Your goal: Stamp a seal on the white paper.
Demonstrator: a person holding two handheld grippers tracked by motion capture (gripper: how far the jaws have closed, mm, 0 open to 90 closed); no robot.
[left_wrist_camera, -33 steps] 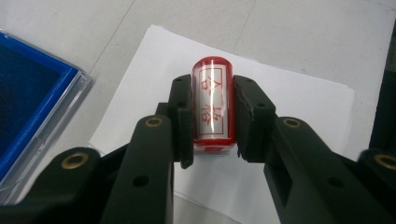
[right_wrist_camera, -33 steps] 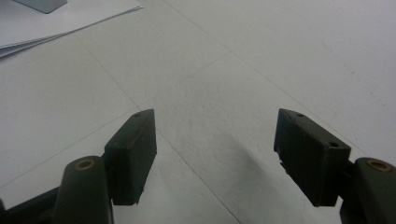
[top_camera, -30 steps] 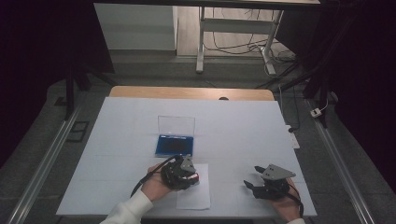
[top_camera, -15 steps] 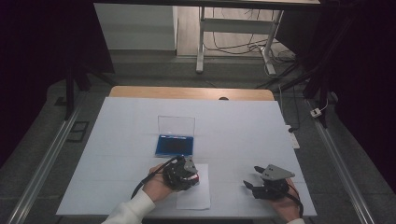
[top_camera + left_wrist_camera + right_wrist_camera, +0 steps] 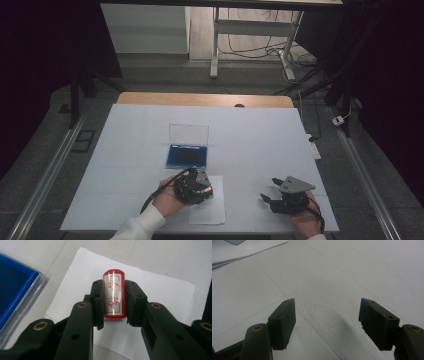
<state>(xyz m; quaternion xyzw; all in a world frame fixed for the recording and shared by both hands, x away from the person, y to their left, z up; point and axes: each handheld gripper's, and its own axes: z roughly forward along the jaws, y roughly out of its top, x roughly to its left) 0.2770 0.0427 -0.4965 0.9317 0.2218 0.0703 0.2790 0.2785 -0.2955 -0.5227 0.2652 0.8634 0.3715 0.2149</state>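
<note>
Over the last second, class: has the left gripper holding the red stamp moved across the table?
No. In the high view the left gripper, shut on the red stamp, stays over the white paper sheet, just in front of the blue ink pad case.

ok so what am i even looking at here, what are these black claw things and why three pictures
A person sits at a white table, holding a hand-held two-jaw gripper in each hand. The high view looks down from above; the other two come from cameras riding on each gripper, looking along its jaws. The left gripper is shut on a red cylindrical stamp with red characters, above a white sheet of paper. The right gripper is open and holds nothing. A blue ink pad case with its clear lid raised sits farther back.
</note>
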